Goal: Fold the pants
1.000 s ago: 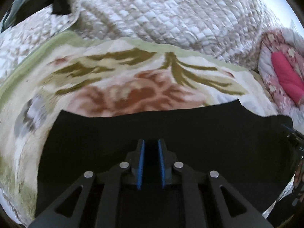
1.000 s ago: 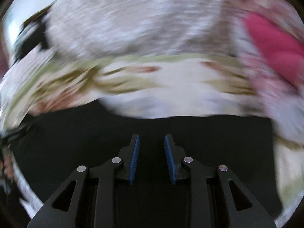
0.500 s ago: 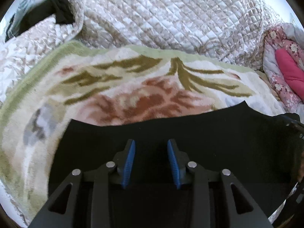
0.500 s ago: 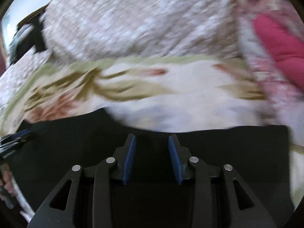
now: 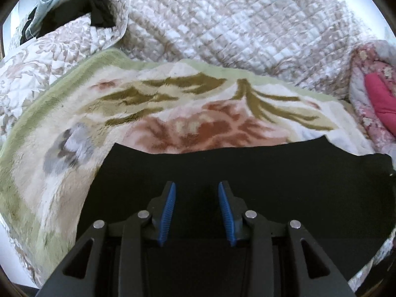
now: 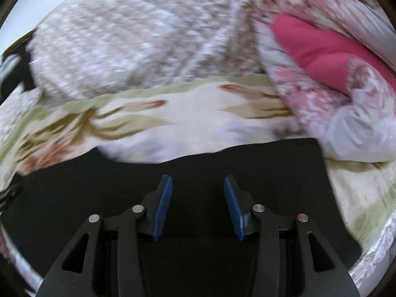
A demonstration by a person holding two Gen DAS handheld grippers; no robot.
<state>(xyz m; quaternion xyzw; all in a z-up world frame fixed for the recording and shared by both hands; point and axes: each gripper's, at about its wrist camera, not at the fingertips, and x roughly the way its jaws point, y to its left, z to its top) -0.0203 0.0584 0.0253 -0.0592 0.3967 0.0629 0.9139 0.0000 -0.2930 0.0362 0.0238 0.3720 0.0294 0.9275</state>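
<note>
Black fabric: that's the pants [image 5: 247, 173], lying flat on the bed, looks already folded into a wide dark slab with a fairly straight far edge.
Pants location: near edge of the bed, on top of the floral blanket [image 5: 173, 113], filling the lower half of both wrist views.
Left gripper [image 5: 196, 189]: jaws have just been opening and stand apart now, blue pads [image 5: 168, 212] clear of the cloth, nothing pinched between them. Released, hanging over the left part of the pants.
Right gripper [image 6: 198, 182]: same deal, jaws have just been opening, gap between the blue pads [image 6: 235, 210] is plain, no fabric caught. Let go, over the right part of the pants.
Blanket: cream plush with a green border, olive leaves and rusty-pink flowers, sticks out past the pants on the far side and both ends.
Quilt [image 5: 235, 24]: beige and white quilted cover bunched up beyond the blanket, toward the far side of the bed.
Pink floral bedding [image 6: 334, 49]: heaped at the right end of the bed, with a solid pink patch; probably touching the pants' far right corner, but the right view is too smeared to say.
Dark clothes [image 5: 74, 12]: small pile at the far left corner.
</note>
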